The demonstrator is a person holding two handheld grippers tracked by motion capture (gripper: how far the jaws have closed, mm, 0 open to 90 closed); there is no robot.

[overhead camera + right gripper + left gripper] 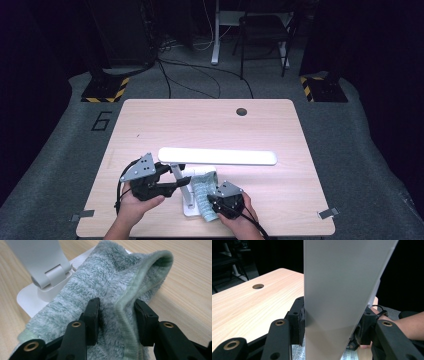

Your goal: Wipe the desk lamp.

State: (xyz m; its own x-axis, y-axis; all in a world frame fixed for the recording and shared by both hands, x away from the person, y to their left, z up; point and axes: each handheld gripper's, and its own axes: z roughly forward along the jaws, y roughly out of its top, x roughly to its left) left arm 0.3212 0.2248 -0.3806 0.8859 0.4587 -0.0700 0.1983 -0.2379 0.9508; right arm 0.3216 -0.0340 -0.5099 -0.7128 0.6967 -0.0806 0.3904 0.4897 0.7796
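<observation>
Worktop (pixel 150 125) is light wood w/ a round cable hole (pixel 241 111) at abt 12 o'clock near the far edge. The white desk lamp (pixel 217 156) stands at abt 6 o'clock, close to the near edge; its long flat head runs left-right above the surface, its arm slants down to a flat white base (pixel 25 295).

Left gripper (pixel 177 184) comes in from 7 o'clock, grey three-cornered plate on top, held in the person's left hand (pixel 132 205). In the left gripper view its jaws sit one each side of the lamp's pale flat arm (pixel 337 290), pads pressed on both edges: pinching the arm, not spread free.

Right gripper (pixel 212 200) is at abt 5 o'clock, just right of the lamp base, in the right hand (pixel 245 222). A pale green fluffy towel (pixel 112 277) lies draped over the base & onto the wood beside it, bunched w/ a folded hem ridge. In the right gripper view the jaws stand partly apart w/ the hem fold (pixel 125 315) between them; the left pad touches the pile, the right pad sits right at the fold. Reads as a grip on the towel.

Towel touches the lamp hinge area. Grippers are near each other, lamp arm between them. Floor beyond is dark grey, cables & a chair (pixel 262 30) at 12 o'clock.
</observation>
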